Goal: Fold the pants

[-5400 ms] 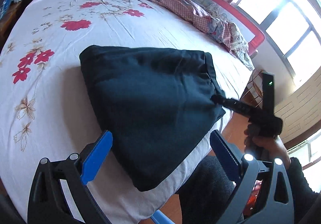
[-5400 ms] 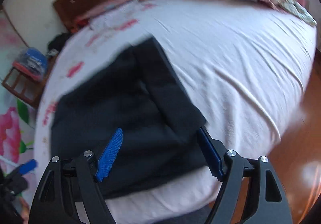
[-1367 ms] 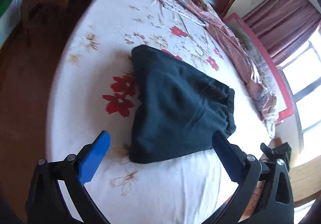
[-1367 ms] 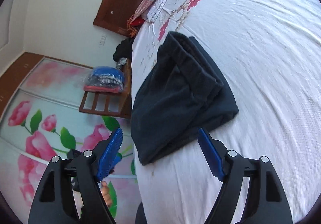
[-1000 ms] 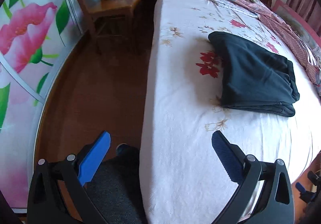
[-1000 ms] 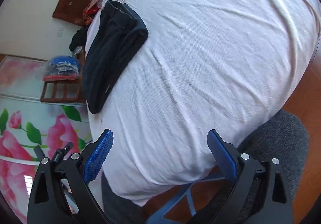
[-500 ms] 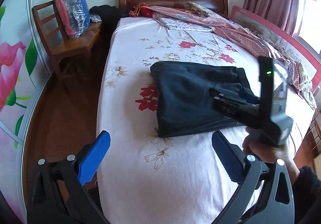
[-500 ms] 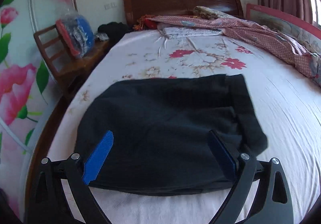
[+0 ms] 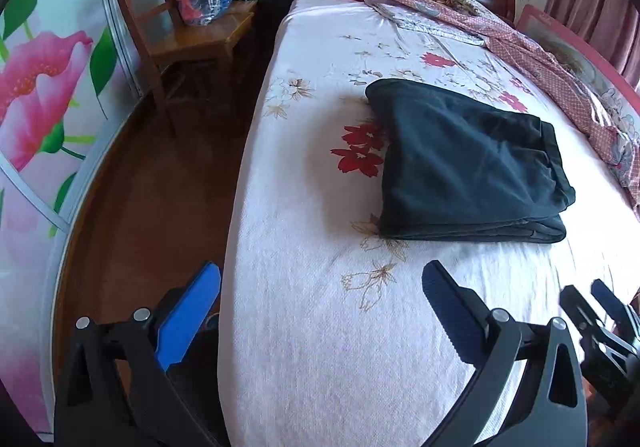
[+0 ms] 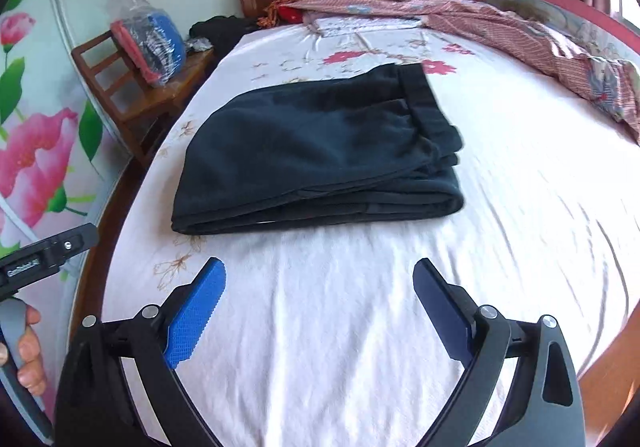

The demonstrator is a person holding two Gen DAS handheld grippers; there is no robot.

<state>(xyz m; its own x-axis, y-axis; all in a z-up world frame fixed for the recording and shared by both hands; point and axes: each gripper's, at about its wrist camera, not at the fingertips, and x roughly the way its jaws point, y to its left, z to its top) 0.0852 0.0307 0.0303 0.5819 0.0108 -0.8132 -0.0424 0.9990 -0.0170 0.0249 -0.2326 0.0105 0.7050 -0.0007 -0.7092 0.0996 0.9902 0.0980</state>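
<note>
Dark pants lie folded in a layered stack on the flowered bed, near its chair-side edge. The left gripper and right gripper hover short of them, jaws apart and empty (squaring the loose waistband corner would likely finish the fold best).

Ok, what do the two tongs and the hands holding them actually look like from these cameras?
Both the left tongs and right tongs have black angular frames with silver rivets. Each carries two flat blue ribbed pads; the shaded one looks darker navy. In the right camera, the left unit's black body bears small white lettering, too small to read, above a grey handle gripped by a bare hand. No cables or sleeves show.
</note>
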